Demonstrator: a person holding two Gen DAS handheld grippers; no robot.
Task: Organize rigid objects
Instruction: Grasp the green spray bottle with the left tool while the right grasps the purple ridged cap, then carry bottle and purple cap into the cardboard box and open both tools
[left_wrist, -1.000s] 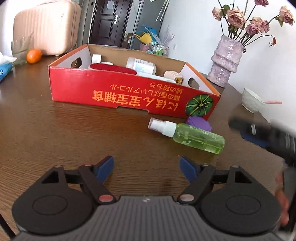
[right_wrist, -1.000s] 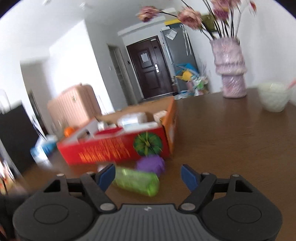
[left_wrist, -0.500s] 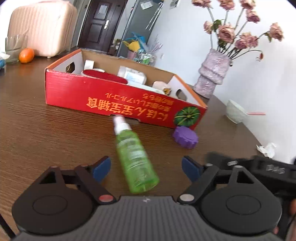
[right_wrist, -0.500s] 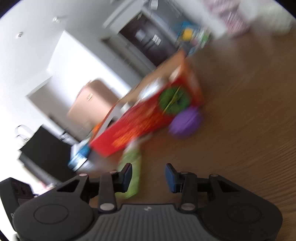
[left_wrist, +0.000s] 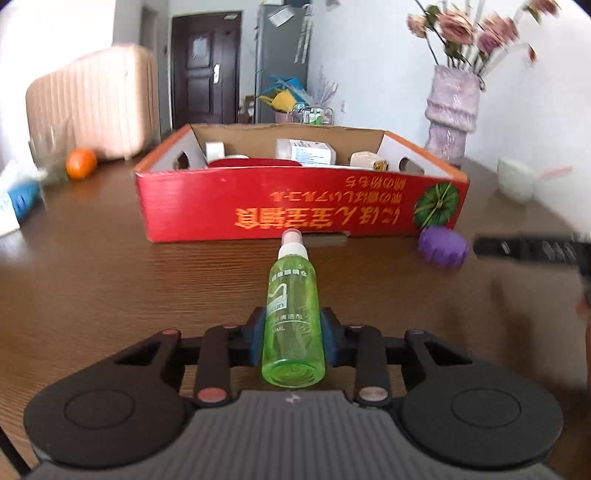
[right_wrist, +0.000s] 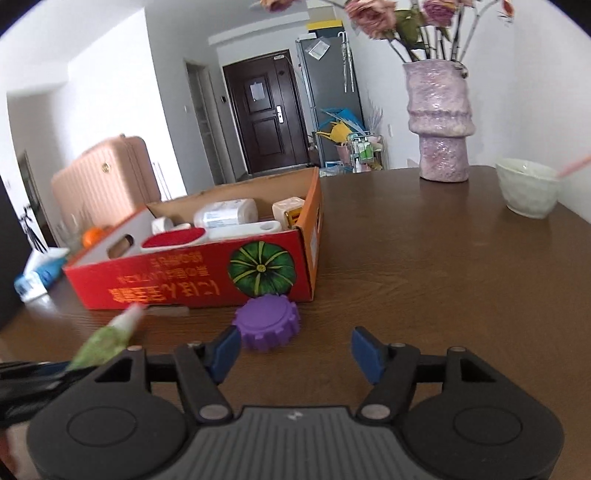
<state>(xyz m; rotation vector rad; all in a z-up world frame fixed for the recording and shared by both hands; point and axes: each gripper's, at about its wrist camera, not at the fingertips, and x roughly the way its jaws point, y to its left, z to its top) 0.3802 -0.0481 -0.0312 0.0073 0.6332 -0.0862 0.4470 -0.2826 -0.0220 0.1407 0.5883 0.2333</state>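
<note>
The left gripper (left_wrist: 293, 341) clamps the green spray bottle (left_wrist: 293, 317), nozzle toward the red box (left_wrist: 295, 210) standing mid-table. The right gripper (right_wrist: 295, 352) gapes wide; the purple cap (right_wrist: 266, 323) lies just ahead beside the box's corner. Bare table (right_wrist: 424, 258) stretches rightward to the bowl (right_wrist: 528, 192). Bottle blurred in the right view.

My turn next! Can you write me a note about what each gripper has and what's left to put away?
Left gripper: shut on the green bottle, nozzle pointing at the red box.
Right gripper: open, holding nothing, just behind the purple cap, which lies on the table by the box's corner.
Done: several items already in the box.
Left: put the bottle in the box, then the cap.
</note>
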